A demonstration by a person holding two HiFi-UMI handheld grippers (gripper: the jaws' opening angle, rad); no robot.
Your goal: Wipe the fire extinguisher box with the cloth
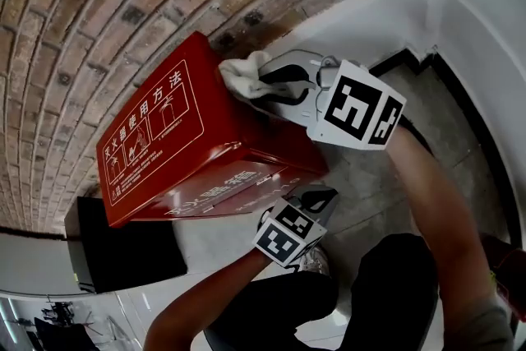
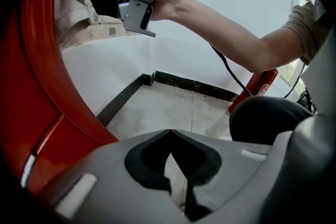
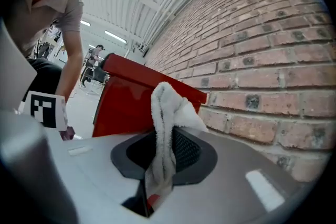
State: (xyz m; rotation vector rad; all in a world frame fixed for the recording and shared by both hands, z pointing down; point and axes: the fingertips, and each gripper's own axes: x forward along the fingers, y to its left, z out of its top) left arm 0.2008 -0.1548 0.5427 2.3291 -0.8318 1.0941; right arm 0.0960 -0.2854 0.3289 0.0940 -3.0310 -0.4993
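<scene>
The red fire extinguisher box (image 1: 181, 136) with white print stands against the brick wall. My right gripper (image 1: 265, 83) is shut on a white cloth (image 1: 242, 74), and the cloth lies at the box's far upper corner. In the right gripper view the cloth (image 3: 165, 107) sticks out past the right gripper (image 3: 169, 136), with the box (image 3: 131, 102) just behind it. My left gripper (image 1: 316, 197) hovers by the box's near lower corner. In its own view the left gripper (image 2: 172, 136) is shut with nothing in it, and the box's side (image 2: 31, 113) is close on the left.
A brick wall (image 1: 99, 4) runs behind the box. A black block (image 1: 123, 251) sits under the box's left end. A white wall with black skirting (image 2: 194, 83) borders the grey floor. A red extinguisher cylinder (image 2: 257, 86) leans there. The person's dark-trousered legs (image 1: 386, 292) are below.
</scene>
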